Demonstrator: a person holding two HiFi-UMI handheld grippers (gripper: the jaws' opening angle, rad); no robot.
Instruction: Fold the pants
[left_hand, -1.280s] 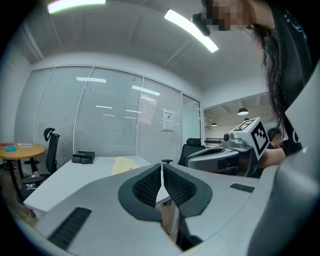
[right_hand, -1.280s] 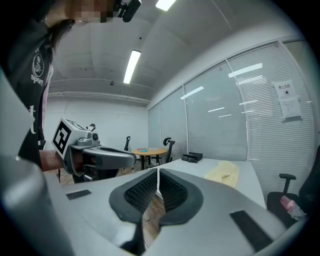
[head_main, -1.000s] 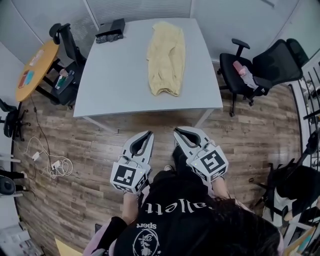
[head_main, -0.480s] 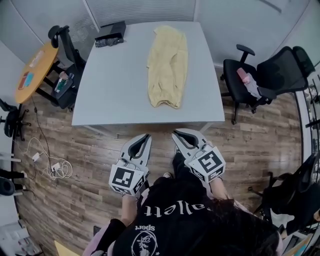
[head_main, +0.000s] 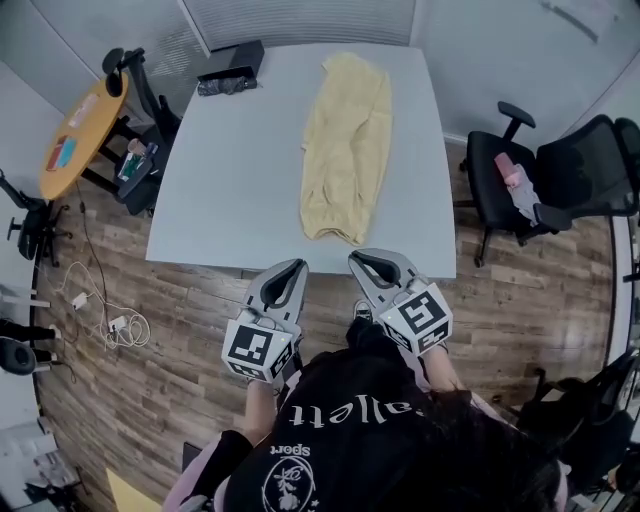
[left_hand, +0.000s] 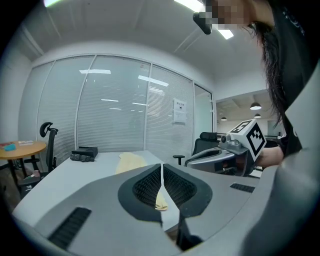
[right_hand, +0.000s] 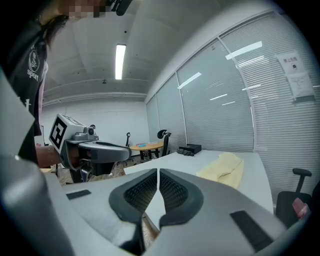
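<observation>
Right now, in the head view, the pants (head_main: 345, 150) are lying flat and long on the worktop (head_main: 235, 170), with one end reaching toward the near edge. The left claw (head_main: 292, 268) and the right claw (head_main: 365, 260) are hanging side by side at that edge, both pointing at the pants. I think they are lining up with the near end so each can take one corner. Neither is touching the cloth yet, so the folding is not begun.

In the left gripper view, the left claw (left_hand: 161, 167) is clenched, its jaws pressing together with nothing in them. The pants (left_hand: 131, 161) are showing past the tips, well apart. The right claw (left_hand: 192, 161) is floating just beside.

In the right gripper view, the right claw (right_hand: 157, 172) is clenched and empty too. The pants (right_hand: 225, 167) are lying off to the right on the worktop (right_hand: 185, 160). Both claws are probably going to need to open before they can grab.
</observation>
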